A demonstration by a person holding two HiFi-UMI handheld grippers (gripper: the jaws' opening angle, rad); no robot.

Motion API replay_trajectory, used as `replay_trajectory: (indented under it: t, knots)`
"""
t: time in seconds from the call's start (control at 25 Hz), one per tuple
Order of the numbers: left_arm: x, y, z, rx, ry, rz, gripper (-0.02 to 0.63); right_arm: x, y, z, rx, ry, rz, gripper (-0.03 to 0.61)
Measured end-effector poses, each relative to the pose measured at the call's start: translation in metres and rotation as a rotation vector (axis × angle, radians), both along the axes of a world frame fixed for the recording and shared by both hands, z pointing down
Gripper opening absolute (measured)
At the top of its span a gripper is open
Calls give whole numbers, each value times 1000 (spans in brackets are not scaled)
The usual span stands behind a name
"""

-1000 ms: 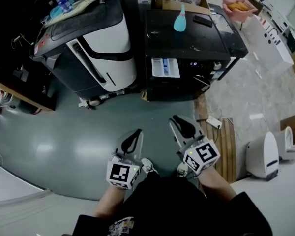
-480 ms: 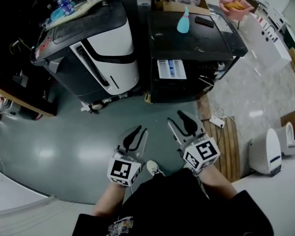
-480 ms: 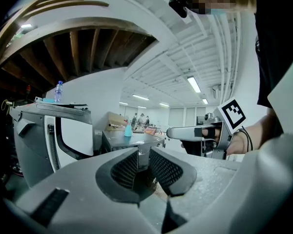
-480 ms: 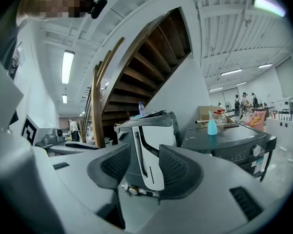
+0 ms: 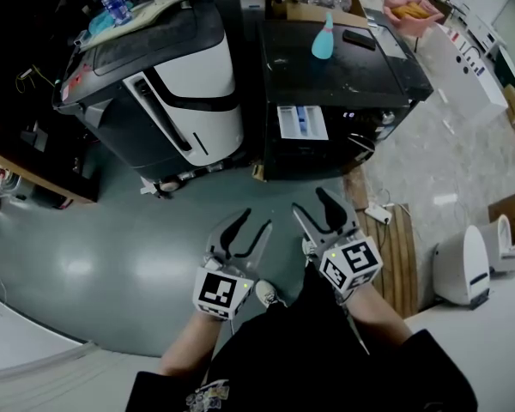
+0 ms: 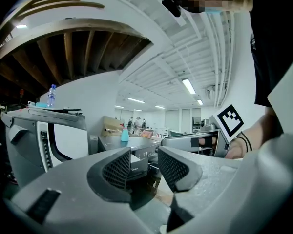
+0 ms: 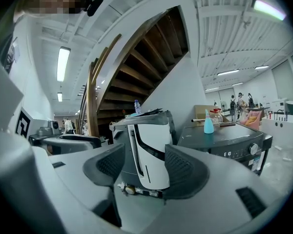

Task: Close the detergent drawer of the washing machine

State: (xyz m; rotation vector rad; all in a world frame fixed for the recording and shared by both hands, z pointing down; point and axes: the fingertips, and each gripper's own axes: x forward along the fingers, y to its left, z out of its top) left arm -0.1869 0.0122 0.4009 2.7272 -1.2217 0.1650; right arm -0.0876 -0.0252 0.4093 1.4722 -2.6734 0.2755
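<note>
Currently left gripper (image 5: 251,227) and right gripper (image 5: 314,207) gape empty, jaws just opening; off-centre push could jam detergent drawer (image 5: 301,121).

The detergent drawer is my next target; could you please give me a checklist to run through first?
1. Detergent drawer shut: not ok; it sticks out of the washing machine's front.
2. Left tongs free: ok; jaws apart, just been opening, nothing between them.
3. Right tongs free: ok; jaws apart, just been opening, nothing between them.
4. Tongs at the drawer: not ok; both hang over the floor, short of the machine.
5. Teal bottle clear of the drawer: ok; it stands on the machine's top.
</note>
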Motion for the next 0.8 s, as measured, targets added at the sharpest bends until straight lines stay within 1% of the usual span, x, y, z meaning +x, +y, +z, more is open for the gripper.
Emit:
replay_trajectory:
  t: [0.16,0.32,0.52,0.8]
  knots:
    - [8,-9,1,16,-8,-12,199,9,-10,8,-8,-3,11,275]
    - [19,-20,3,12,-24,-25,232,20,-24,12,-22,-8,14,292]
    - [37,-43,11,8,-41,-35,252,41,-51,27,-48,-11,31,327]
    - [69,-79,22,-6,-66,-40,275,78,-97,55,-113,-9,52,354]
